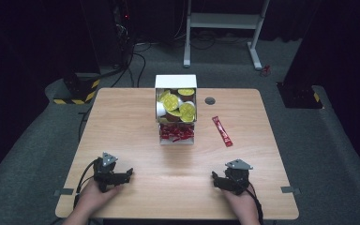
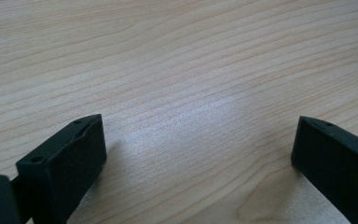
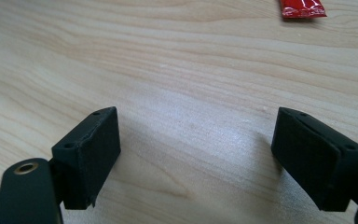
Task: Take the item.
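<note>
A white box [image 1: 176, 80] stands at the table's far middle, holding several yellow-lidded cups [image 1: 177, 105] above and red sachets [image 1: 176, 133] in its lower front tray. One red sachet [image 1: 221, 131] lies loose on the table to the box's right; its end shows at the top of the right gripper view [image 3: 303, 8]. My left gripper [image 1: 127, 174] rests near the front left edge, jaws wide apart over bare wood [image 2: 198, 140]. My right gripper [image 1: 214, 179] sits near the front right, also open with nothing between its jaws [image 3: 196, 140].
The wooden table [image 1: 136, 122] has a round grommet hole [image 1: 210, 101] behind the loose sachet. A white desk frame [image 1: 225, 21] stands on the grey floor beyond. Yellow-black hazard-striped bases [image 1: 77, 91] sit off the table's far left corner.
</note>
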{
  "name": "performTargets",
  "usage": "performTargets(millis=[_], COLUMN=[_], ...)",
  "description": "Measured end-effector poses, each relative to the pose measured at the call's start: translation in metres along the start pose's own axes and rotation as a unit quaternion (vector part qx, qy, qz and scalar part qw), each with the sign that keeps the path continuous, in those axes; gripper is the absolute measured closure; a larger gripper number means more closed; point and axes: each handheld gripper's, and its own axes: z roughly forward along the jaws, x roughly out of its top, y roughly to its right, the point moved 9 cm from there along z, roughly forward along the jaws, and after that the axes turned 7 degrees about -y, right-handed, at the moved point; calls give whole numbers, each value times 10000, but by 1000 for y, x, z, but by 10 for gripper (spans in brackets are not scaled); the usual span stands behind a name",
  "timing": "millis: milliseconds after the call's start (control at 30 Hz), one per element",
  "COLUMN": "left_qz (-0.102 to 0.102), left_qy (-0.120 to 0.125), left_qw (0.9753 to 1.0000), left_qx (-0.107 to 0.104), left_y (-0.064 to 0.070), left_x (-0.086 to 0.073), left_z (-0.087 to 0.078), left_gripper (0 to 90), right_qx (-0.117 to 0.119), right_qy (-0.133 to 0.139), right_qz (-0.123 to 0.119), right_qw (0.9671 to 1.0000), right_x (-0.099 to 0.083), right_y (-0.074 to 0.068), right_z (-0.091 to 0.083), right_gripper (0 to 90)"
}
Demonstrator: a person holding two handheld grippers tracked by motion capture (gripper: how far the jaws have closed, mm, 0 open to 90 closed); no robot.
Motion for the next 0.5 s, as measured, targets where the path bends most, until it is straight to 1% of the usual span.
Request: performTargets(millis=[67,167,233,367,500], left_qz=[1,-1,1,9,12], left_qy=[-1,-1,-1,-2,-5], left_qw=[10000,10000,10000,10000,10000], left_qx=[1,0,0,8,21], left_y=[0,0,0,0,1], left_x=[0,0,0,-1,-2], left_z=[0,0,0,0,-2], left_gripper=[35,35,35,35,36], right_qx=[38,42,47,99,207], right_qy=[-44,-41,-51,-67,-70], right_qz=[-122,-155,-130,-162,-331], right_qw=[9999,9999,9999,9998,9992], right_x=[0,2,3,2,4], right_y=[-4,-7,-9,-10,-13], right_z=[1,3,3,3,4], right_gripper=[144,140,139,133,122])
